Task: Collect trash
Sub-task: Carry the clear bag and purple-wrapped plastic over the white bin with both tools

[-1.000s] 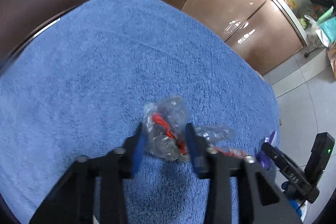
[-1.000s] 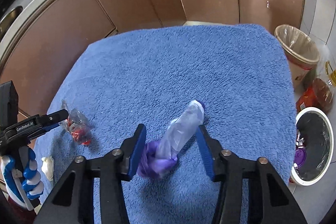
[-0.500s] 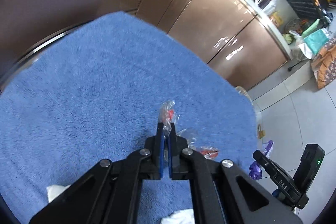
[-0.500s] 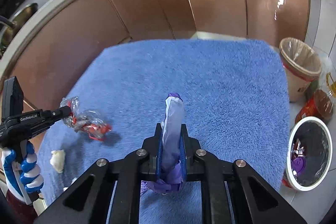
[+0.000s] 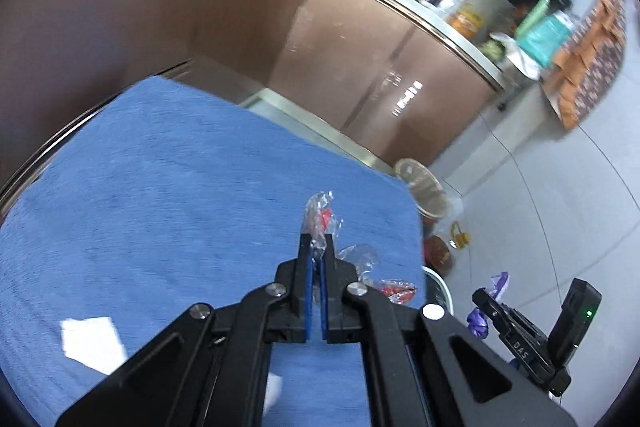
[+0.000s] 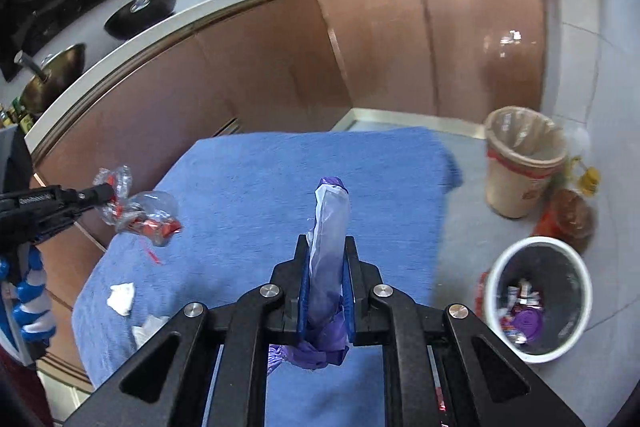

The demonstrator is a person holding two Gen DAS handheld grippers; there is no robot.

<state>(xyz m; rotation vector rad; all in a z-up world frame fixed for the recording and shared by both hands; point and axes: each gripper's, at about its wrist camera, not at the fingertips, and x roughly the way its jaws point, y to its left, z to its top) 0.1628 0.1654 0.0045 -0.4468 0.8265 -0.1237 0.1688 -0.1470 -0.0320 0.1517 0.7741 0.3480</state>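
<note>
Right wrist: jaws clench a purple wrapper (image 6: pixel 329 227); left's pinch a clear wrapper (image 5: pixel 320 217).

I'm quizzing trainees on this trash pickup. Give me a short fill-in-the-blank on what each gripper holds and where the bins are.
The right gripper is shut on a ____ bag.
The left gripper holds a clear wrapper with ____ print.
The white bin stands on the ____.
The towel is ____.

Missing: purple; red; floor; blue

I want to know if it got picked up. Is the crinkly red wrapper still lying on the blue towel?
Apart. In the right wrist view the wrapper hangs from the left claw, clear of the towel below it.
</note>
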